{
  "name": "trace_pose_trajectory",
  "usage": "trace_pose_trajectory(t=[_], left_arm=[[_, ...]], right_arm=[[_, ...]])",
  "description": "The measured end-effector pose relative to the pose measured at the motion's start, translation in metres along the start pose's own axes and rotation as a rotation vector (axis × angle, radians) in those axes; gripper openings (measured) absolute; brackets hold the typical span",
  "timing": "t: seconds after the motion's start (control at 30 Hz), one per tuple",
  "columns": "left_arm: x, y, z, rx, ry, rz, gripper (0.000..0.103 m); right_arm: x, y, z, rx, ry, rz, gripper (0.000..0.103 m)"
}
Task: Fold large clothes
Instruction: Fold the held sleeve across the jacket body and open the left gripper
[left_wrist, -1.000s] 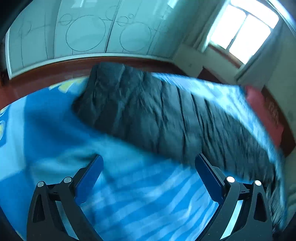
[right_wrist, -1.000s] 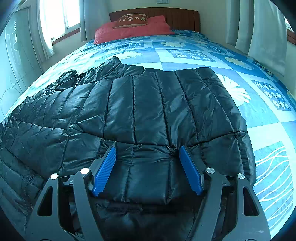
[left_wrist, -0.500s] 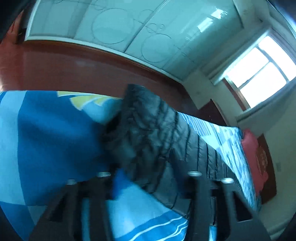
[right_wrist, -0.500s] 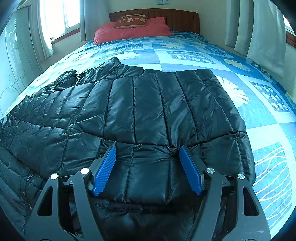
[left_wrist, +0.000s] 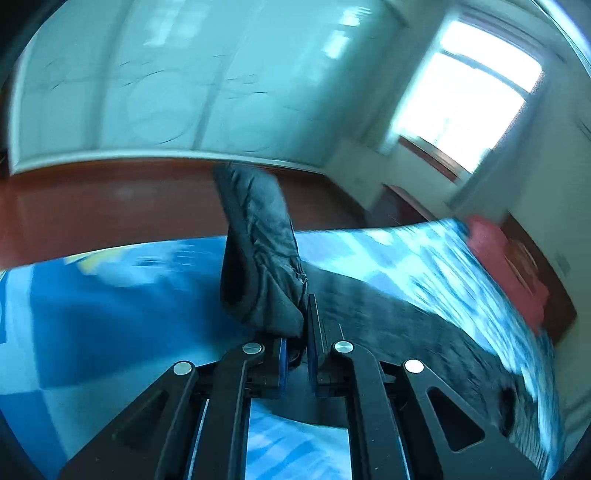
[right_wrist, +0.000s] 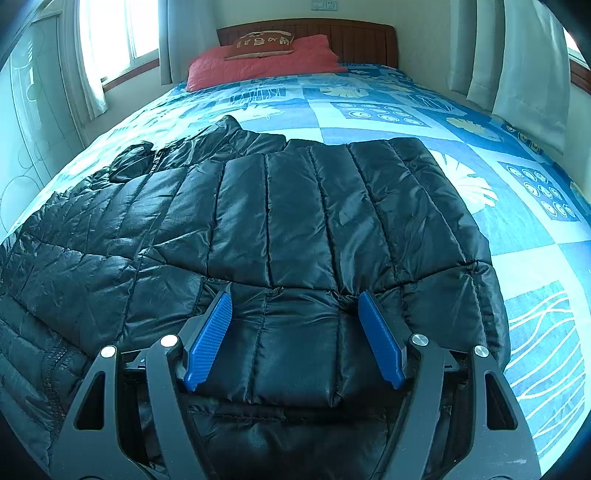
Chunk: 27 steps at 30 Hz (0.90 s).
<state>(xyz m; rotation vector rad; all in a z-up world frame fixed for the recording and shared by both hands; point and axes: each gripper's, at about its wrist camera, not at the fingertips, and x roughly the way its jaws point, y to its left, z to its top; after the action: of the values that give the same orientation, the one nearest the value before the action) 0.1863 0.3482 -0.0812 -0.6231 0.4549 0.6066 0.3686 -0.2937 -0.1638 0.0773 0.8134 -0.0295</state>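
Observation:
A large black quilted puffer jacket (right_wrist: 295, 229) lies spread on the bed, with its collar toward the pillows. My right gripper (right_wrist: 295, 339) is open and rests over the jacket's near hem, with the blue pads on either side of a quilted panel. In the left wrist view my left gripper (left_wrist: 301, 332) is shut on an edge of the jacket (left_wrist: 262, 258) and holds that part lifted upright above the bed. The rest of the jacket trails off to the right.
The bed has a blue patterned cover (right_wrist: 480, 155), red pillows (right_wrist: 266, 62) and a wooden headboard (right_wrist: 354, 37). Curtains (right_wrist: 517, 55) hang at the right. A red-brown floor (left_wrist: 92, 206) and a pale wardrobe (left_wrist: 166, 92) lie beyond the bed's side.
My left gripper has gone from wide open over the bed cover to shut on the jacket's edge and has lifted it. The right gripper has stayed still and open.

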Motion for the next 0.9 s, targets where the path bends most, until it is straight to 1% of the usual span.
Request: trace_pose_trajectory(t=[0.1,0.17,0.2,0.23,0.37,0.4,0.47,0.5,0.57,0.6,0.7,0.77,0.8,0.87,0.9], left_arm=[[-0.004,-0.069,-0.019,0.118,0.029,-0.088,0.008],[-0.007,-0.105,-0.035,0.177,0.045,-0.128,0.008],[-0.008,-0.132,-0.045,0.219,0.058,-0.153,0.008],[-0.007,-0.149,-0.051,0.244,0.067,-0.169,0.008],[-0.014,-0.225,-0.093,0.365,0.112,-0.265,0.008],[-0.018,-0.250,-0.108,0.407,0.122,-0.294,0.008],[-0.020,-0.279,-0.128,0.460,0.142,-0.333,0.008],[-0.023,-0.300,-0.144,0.491,0.160,-0.359,0.008],[-0.023,-0.324,-0.165,0.531,0.183,-0.388,0.008],[-0.025,-0.341,-0.181,0.557,0.197,-0.405,0.008],[-0.031,-0.372,-0.217,0.623,0.227,-0.429,0.008],[-0.025,-0.387,-0.234,0.655,0.245,-0.438,0.008],[-0.024,-0.397,-0.248,0.680,0.263,-0.441,0.008],[-0.022,-0.401,-0.266,0.720,0.287,-0.441,0.008],[-0.023,-0.402,-0.275,0.742,0.295,-0.436,0.010]], right_arm=[[-0.001,-0.001,0.000,0.007,-0.003,0.005,0.071],[-0.001,-0.002,0.001,0.011,-0.005,0.009,0.071],[-0.001,-0.003,0.001,0.013,-0.006,0.010,0.071],[-0.001,-0.003,0.000,0.015,-0.007,0.012,0.071],[-0.001,-0.003,-0.001,0.026,-0.011,0.021,0.071],[-0.001,-0.004,0.000,0.028,-0.012,0.023,0.071],[-0.001,-0.004,-0.001,0.030,-0.014,0.025,0.071],[-0.001,-0.004,-0.001,0.031,-0.014,0.025,0.071],[-0.001,-0.005,-0.001,0.032,-0.015,0.027,0.071],[-0.001,-0.005,-0.001,0.033,-0.016,0.028,0.071],[-0.001,-0.005,-0.001,0.039,-0.019,0.035,0.071],[-0.001,-0.005,-0.001,0.042,-0.020,0.038,0.071],[-0.001,-0.005,-0.002,0.042,-0.020,0.038,0.071],[0.000,-0.005,-0.001,0.043,-0.021,0.040,0.071],[-0.001,-0.005,-0.002,0.043,-0.021,0.040,0.071]])
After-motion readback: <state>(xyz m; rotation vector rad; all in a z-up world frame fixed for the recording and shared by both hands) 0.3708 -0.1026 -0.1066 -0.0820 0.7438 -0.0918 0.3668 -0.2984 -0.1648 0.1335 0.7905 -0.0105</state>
